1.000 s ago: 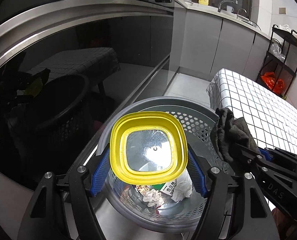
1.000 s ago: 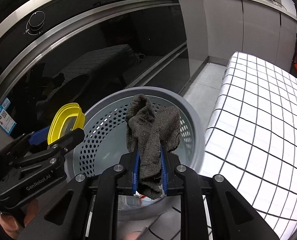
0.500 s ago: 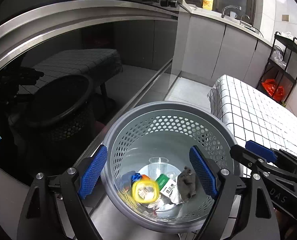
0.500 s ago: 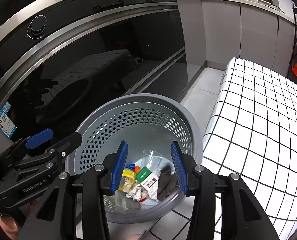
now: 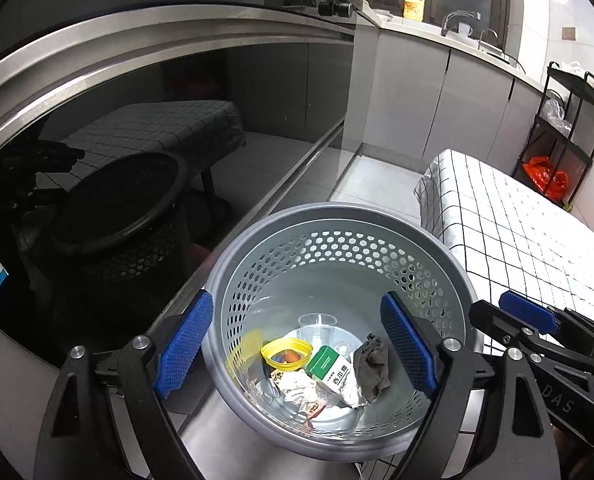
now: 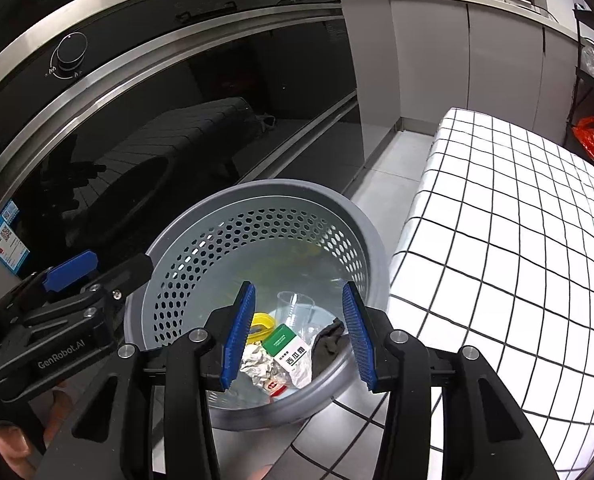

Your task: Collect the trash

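A grey perforated trash basket [image 5: 337, 216] [image 6: 369, 236] stands on the floor below both grippers. Inside lie a yellow lid [image 5: 285, 349] [image 6: 261, 325], a dark grey cloth [image 5: 373, 364] [image 6: 327, 346], a green and white box [image 5: 329, 364] [image 6: 287, 346], a clear plastic cup [image 5: 317, 325] [image 6: 295, 306] and crumpled foil [image 5: 297, 384] [image 6: 257, 364]. My left gripper [image 5: 295, 352] is open and empty above the basket. My right gripper [image 6: 299, 336] is open and empty above it too, and shows at the right of the left wrist view [image 5: 529, 316].
A dark glass oven front [image 5: 117, 140] [image 6: 157, 120] rises just left of the basket. A table with a white checked cloth [image 5: 517, 232] [image 6: 517, 220] stands close on the right. Grey cabinets [image 5: 437, 100] and a black rack [image 5: 565, 128] with an orange bag are farther back.
Both grippers opened: the yellow lid dropped from the left and the dark cloth from the right, and both now lie in the basket. Both grippers have risen slightly since.
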Demonstrator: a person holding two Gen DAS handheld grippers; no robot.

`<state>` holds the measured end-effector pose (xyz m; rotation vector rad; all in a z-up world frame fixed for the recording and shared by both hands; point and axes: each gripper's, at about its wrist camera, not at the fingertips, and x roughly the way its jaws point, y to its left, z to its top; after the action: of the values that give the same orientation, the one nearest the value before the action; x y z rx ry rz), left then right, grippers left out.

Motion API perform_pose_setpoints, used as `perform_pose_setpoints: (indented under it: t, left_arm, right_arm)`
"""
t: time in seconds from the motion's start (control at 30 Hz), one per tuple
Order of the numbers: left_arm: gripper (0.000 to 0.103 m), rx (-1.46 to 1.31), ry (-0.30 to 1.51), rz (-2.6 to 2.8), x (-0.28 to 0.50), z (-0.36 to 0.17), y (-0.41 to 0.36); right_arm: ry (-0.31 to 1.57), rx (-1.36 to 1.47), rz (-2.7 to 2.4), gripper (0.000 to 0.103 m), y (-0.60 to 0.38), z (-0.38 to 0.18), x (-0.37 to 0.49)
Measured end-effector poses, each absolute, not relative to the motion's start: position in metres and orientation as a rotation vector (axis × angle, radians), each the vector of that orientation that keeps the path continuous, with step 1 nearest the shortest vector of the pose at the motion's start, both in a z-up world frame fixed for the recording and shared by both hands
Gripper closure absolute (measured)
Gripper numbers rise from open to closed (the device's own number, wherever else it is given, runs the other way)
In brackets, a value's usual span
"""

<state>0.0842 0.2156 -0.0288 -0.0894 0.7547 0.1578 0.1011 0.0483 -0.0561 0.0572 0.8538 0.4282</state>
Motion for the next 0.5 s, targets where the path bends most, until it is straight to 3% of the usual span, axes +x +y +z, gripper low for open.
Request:
perform_pose_setpoints:
  t: [0.5]
  left_arm:
    - [0.008,-0.059,0.708,0.179,0.075,-0.02,0.209]
  right_arm:
    - [0.813,0.075,0.323,0.038,0.039,-0.054,0.085]
